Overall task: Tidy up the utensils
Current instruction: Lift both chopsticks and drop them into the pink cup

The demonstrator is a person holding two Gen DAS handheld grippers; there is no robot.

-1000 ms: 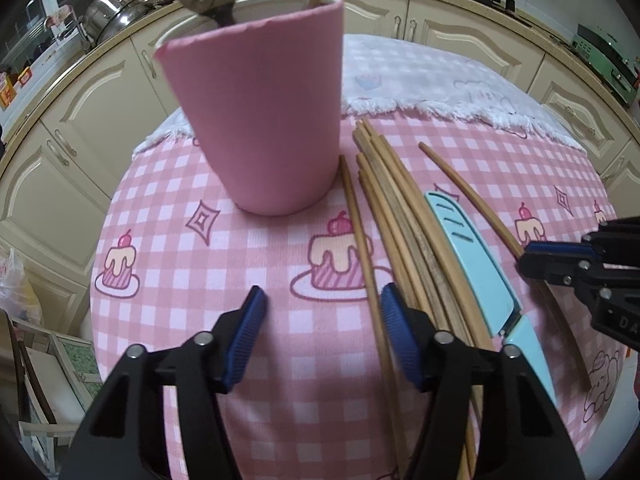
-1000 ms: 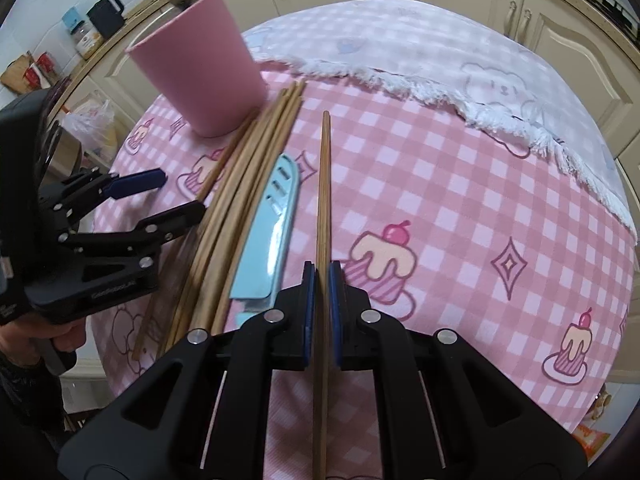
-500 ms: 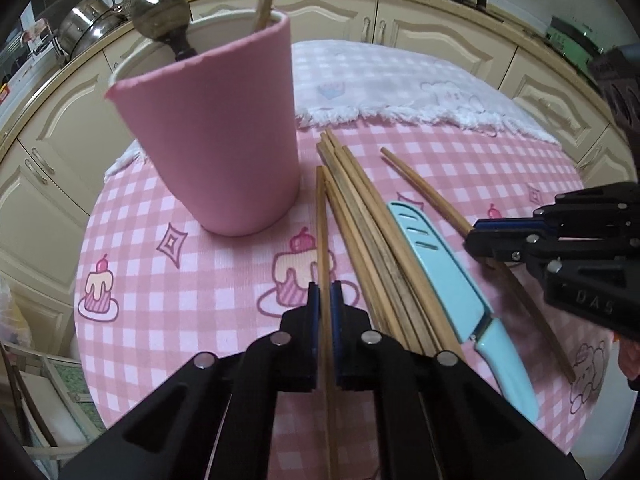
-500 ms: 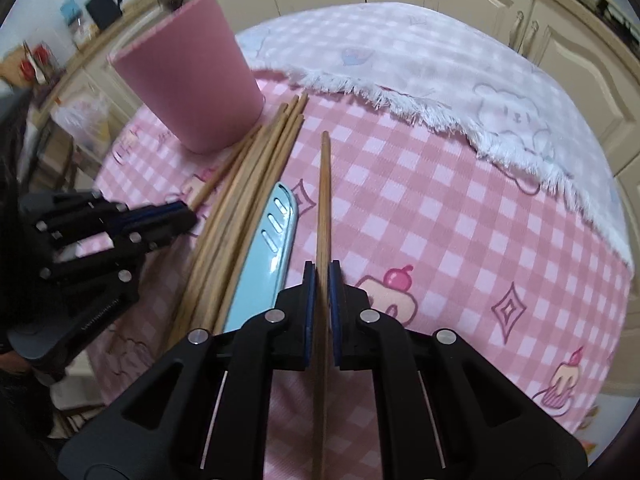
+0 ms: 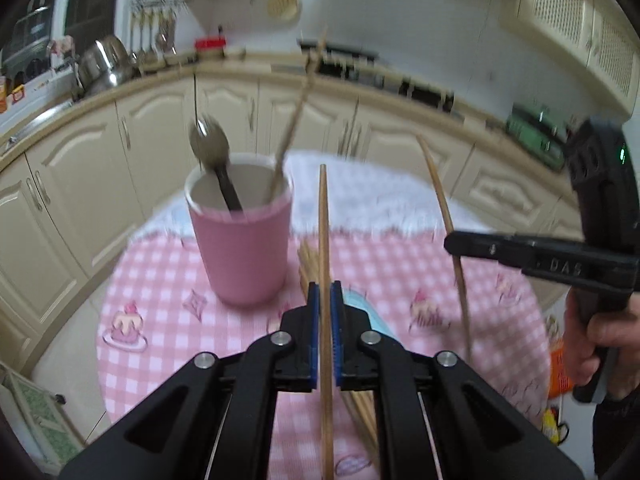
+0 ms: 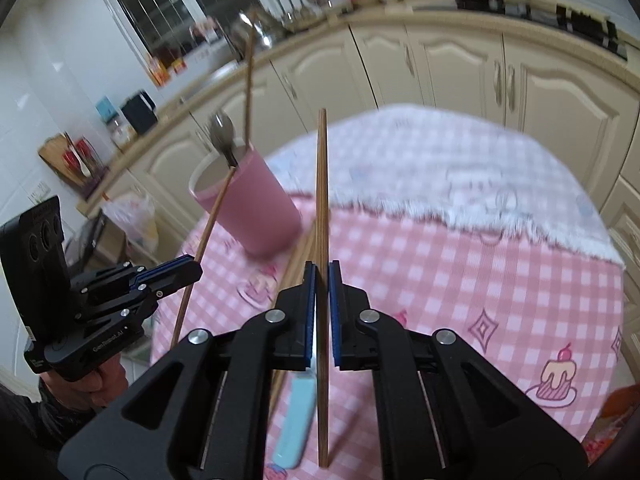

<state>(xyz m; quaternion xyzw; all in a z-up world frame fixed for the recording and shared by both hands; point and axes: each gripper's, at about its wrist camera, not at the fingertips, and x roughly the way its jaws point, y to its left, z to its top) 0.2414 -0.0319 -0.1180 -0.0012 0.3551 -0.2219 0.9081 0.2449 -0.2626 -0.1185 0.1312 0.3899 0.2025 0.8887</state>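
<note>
A pink cup [image 5: 240, 248] is standing on the left part of the round table [image 5: 160, 280], which is wearing a pink checked cloth with cake drawings, and a spoon [image 5: 210, 148] and one thin stick [image 5: 296, 108] are leaning out of its mouth. Just right of the cup, a bundle of chopsticks [image 5: 310, 264] is lying flat on the cloth, and beside it a pale blue knife [image 6: 298, 420] is resting with its handle toward the camera — nothing is lying between the raised sticks and the cup's open rim. The left gripper [image 5: 325, 336] is clamped on one chopstick [image 5: 323, 216], which is pointing up and away past the cup. Further right, the right gripper [image 6: 322, 316] is likewise pinched shut on a second chopstick [image 6: 321, 184], and a hand [image 5: 600, 344] is gripping its handle at the frame's edge. Cream cabinets [image 5: 80, 184] and a counter with pots are curving behind the table, blurred. Compared with a second ago, the left jaws, then standing wide apart over the cloth, have been closing and are now holding their stick; the right jaws were already gripping theirs. Both chopsticks were then lying on the table — now they are tilting up clear of it, and both views are showing the cabinets and wall rather than mostly the tabletop.
</note>
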